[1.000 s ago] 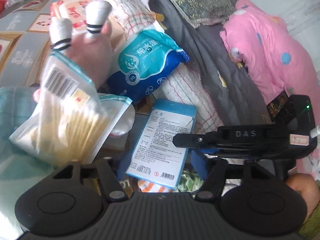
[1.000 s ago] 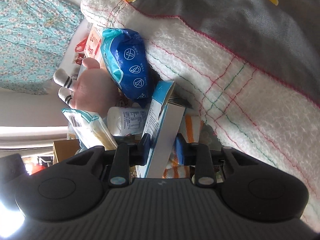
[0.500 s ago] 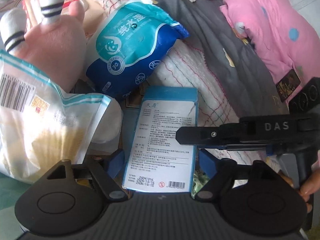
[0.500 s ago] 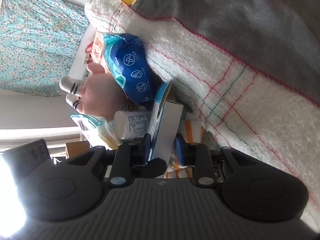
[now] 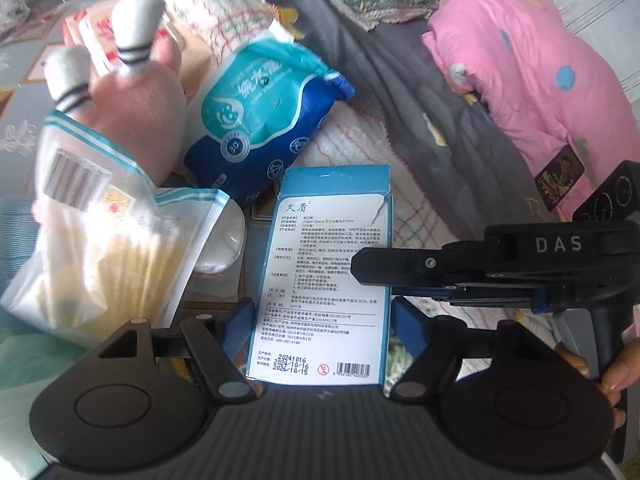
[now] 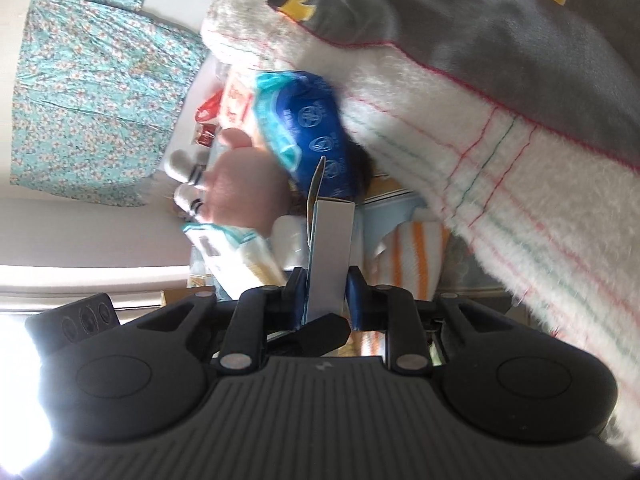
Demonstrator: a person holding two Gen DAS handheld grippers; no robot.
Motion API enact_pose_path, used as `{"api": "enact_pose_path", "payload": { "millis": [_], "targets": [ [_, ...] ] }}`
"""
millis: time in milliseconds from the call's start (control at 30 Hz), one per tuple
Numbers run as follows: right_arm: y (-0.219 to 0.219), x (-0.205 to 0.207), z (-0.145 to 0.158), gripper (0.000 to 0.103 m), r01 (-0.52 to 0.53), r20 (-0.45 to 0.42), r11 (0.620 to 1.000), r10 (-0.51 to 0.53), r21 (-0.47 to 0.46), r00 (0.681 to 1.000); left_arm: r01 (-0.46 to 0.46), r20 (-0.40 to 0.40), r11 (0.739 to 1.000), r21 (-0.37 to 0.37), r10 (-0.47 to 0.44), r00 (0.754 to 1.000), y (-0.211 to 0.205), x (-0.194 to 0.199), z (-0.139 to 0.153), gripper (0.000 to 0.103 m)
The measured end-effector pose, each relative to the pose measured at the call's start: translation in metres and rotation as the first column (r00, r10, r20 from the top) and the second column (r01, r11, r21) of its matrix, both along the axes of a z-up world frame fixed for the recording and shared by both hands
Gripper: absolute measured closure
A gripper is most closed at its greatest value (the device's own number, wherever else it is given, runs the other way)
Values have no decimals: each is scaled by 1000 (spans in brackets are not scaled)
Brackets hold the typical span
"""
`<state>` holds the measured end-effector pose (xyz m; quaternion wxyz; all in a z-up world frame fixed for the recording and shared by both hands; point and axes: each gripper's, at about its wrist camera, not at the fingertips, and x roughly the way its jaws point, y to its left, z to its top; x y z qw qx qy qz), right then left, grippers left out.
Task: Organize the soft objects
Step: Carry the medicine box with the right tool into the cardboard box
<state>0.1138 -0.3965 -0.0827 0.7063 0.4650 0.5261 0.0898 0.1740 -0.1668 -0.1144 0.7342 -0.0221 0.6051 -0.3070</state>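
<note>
Against the grey quilt and white blanket lies a blue wipes pack, and nearer, the right gripper pinches a flat blue box between the left gripper's spread fingers.

The right gripper is squeezing a thin blue and white box by its sides. Just past the box, a blue wipes pack is lying against a fluffy white blanket. A pink plush toy is sitting beside the pack.
</note>
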Motion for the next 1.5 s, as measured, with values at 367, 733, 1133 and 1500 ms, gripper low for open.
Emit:
{"api": "enact_pose_path", "payload": {
  "millis": [367, 733, 1133, 1500],
  "targets": [
    [65, -20, 75, 84, -23, 129, 1000, 22, 11, 991, -17, 151, 999, -43, 24, 988, 65, -34, 78, 28],
    [227, 5, 126, 84, -266, 260, 961, 239, 73, 936, -247, 268, 969, -20, 244, 932, 218, -59, 145, 28],
    [453, 48, 82, 84, -533, 197, 841, 509, 94, 838, -592, 241, 803, 63, 564, 790, 406, -58, 102, 28],
    [544, 85, 39, 71, -617, 81, 736, 658, -279, 748, -634, 185, 749, 193, 606, 773, 465, -22, 13, 32]
  ]
}}
